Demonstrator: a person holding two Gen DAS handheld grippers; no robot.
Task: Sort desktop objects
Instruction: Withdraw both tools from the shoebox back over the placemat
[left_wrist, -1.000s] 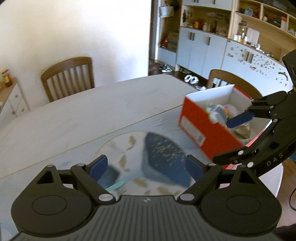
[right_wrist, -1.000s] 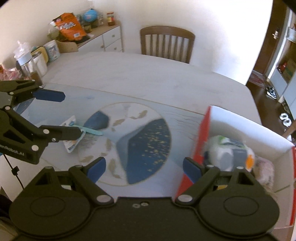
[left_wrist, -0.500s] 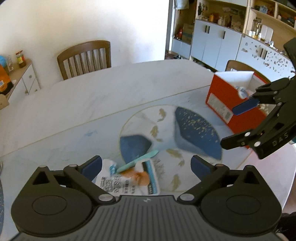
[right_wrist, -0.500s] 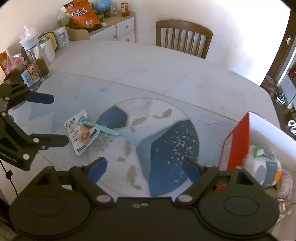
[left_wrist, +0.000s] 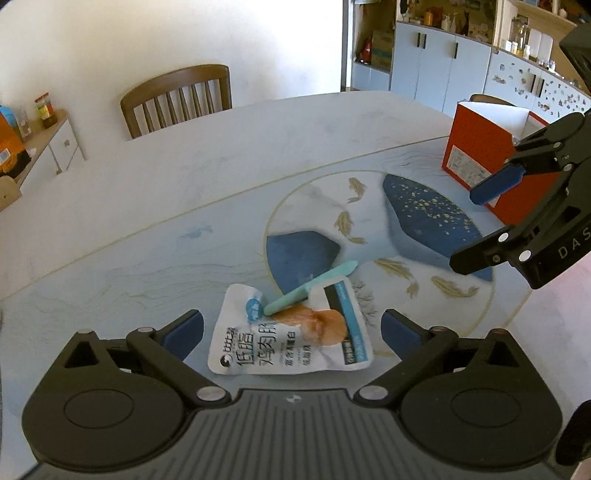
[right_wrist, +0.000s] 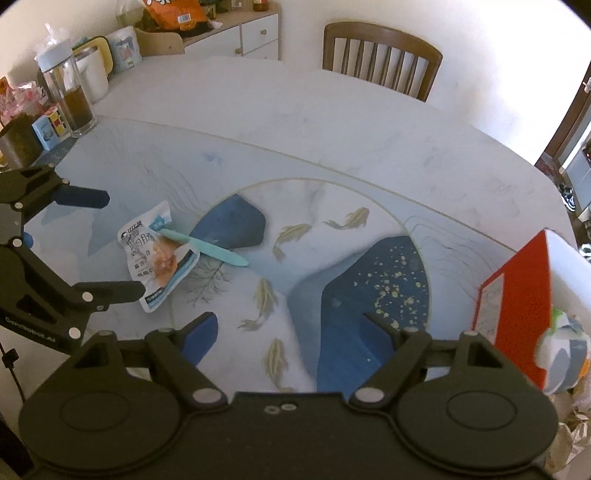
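Your left tool (left_wrist: 291, 328) hangs with its jaws spread wide and nothing between them, low over the counter (left_wrist: 221, 155). Directly ahead of its blue pads (left_wrist: 184, 334) lies a white snack pouch (left_wrist: 291, 332) with Chinese print and a picture of meat, flat on the patterned mat (left_wrist: 369, 221). A teal stick-shaped utensil (left_wrist: 310, 288) rests slantwise across the pouch's top edge, one end on the pouch and the other out on the mat's dark blue patch.

Your right tool (right_wrist: 288, 332) is also spread open and holds nothing; it hovers over the mat's large blue shape with gold specks. From its camera the pouch (right_wrist: 159, 258) and teal utensil (right_wrist: 207, 247) sit off to the left, just ahead of your left tool (right_wrist: 103, 243), whose two fingers bracket the pouch's near corner without touching it, as far as you can tell.

The red cardboard box (left_wrist: 484, 162) with a white interior stands at the right edge of the counter, well apart from the pouch. In the right wrist view a white-and-grey wrapped item (right_wrist: 561, 354) shows inside the box (right_wrist: 517, 295), blurred.

A wooden chair (right_wrist: 380, 55) stands at the far side, and a glass jar (right_wrist: 70, 92) and small cartons stand at the left end.
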